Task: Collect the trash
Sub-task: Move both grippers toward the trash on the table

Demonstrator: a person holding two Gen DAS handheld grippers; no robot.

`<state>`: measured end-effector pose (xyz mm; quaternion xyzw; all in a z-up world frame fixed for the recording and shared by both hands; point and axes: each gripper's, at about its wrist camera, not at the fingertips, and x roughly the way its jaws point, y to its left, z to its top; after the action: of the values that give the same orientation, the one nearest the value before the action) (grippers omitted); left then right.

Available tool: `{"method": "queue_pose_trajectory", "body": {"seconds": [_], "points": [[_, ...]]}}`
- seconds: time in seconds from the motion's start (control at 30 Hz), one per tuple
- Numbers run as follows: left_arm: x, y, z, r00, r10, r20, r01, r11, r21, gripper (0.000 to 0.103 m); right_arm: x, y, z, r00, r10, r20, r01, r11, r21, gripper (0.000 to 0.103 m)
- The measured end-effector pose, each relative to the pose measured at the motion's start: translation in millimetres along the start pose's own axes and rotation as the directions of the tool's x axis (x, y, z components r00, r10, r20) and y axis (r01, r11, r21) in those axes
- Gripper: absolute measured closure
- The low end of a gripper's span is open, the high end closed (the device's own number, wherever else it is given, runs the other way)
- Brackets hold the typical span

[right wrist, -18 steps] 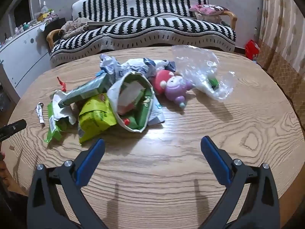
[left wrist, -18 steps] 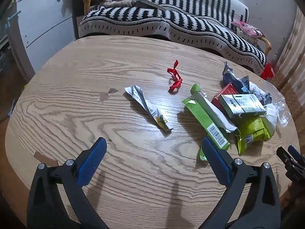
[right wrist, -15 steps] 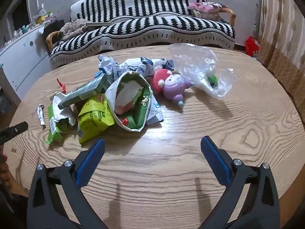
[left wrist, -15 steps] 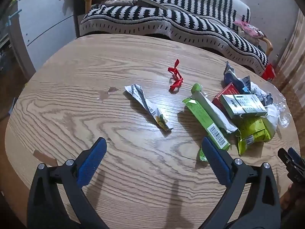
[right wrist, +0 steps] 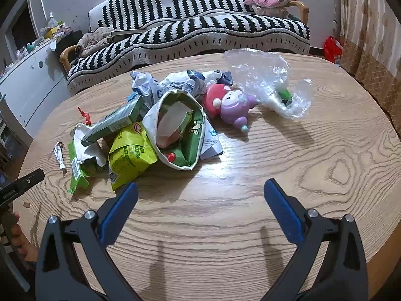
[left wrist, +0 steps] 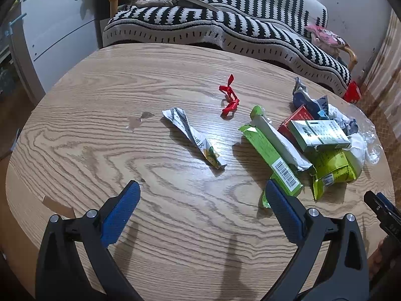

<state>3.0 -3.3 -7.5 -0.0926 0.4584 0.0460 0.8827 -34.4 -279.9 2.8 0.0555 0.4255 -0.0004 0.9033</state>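
Trash lies on a round wooden table (left wrist: 100, 100). In the left wrist view a twisted white wrapper (left wrist: 193, 138) lies ahead of my open, empty left gripper (left wrist: 201, 195), with a red ribbon (left wrist: 229, 97) beyond and a long green wrapper (left wrist: 273, 155), a green-white box (left wrist: 318, 134) and a yellow-green packet (left wrist: 333, 169) to the right. In the right wrist view my open, empty right gripper (right wrist: 200, 195) hovers just in front of the pile: an open white-green bag (right wrist: 180, 130), the yellow-green packet (right wrist: 130, 153) and a clear plastic bag (right wrist: 270, 80).
A pink and purple toy (right wrist: 230, 105) lies in the pile beside the clear bag. A striped sofa (right wrist: 190, 32) stands behind the table and a white cabinet (left wrist: 55, 27) to the left. A red bag (right wrist: 332, 47) sits on the floor by the wall.
Both grippers have drifted slightly forward over the table toward the trash; both stay open. Nothing on the table has moved.
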Motion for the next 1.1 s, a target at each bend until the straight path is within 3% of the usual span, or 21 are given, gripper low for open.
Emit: {"method": "queue_pose_trajectory", "body": {"seconds": [0.5, 0.8, 1.1], "points": [[1.7, -1.4, -1.6, 1.0, -0.002, 0.014, 0.002, 1.0, 0.009, 0.006, 0.3, -4.7, -0.1, 1.0, 0.012, 0.005, -0.012, 0.999, 0.031, 0.006], [2.8, -1.3, -1.4, 1.0, 0.009, -0.004, -0.009, 1.0, 0.019, 0.006, -1.0, -6.4, -0.3, 0.998, 0.027, 0.05, -0.029, 0.999, 0.037, 0.006], [2.7, 0.9, -1.1, 1.0, 0.0, -0.009, 0.0, 1.0, 0.022, 0.006, 0.0, -8.8, 0.3, 1.0, 0.014, 0.013, -0.014, 0.999, 0.036, 0.006]]}}
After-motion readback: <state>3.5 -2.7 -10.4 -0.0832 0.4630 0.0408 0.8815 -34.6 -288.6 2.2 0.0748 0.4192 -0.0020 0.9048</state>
